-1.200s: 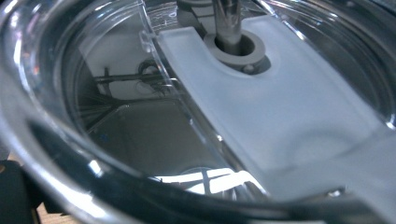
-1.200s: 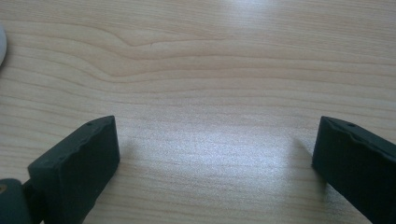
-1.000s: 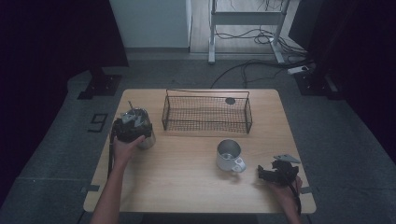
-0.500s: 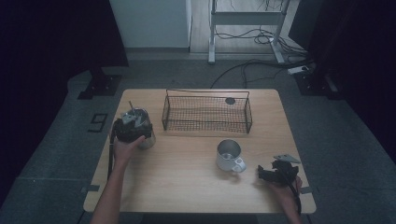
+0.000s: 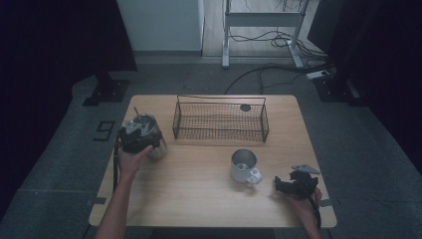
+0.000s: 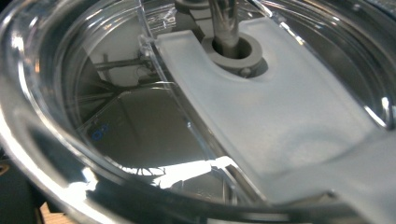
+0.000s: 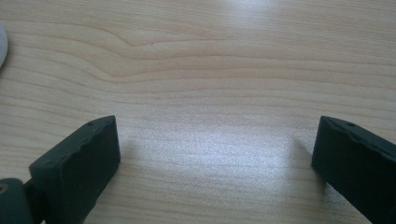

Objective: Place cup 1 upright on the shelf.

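Note:
A steel tumbler (image 5: 153, 135) with a clear lid and a straw stands at the table's left edge. My left gripper (image 5: 134, 137) sits right on top of it, held by a hand. In the left gripper view the clear lid (image 6: 261, 98) and the straw (image 6: 225, 18) are pressed close to the camera, and the jaws are hidden. A white mug (image 5: 245, 166) with a steel inside stands right of centre. My right gripper (image 5: 284, 185) lies low at the front right, just right of the mug. Its jaws are wide open over bare wood (image 7: 215, 154).
A black wire basket (image 5: 220, 119) stands at the back centre of the wooden table (image 5: 199, 199), with a small dark disc (image 5: 245, 107) at its back right. The mug's white edge (image 7: 2, 42) shows at far left in the right gripper view.

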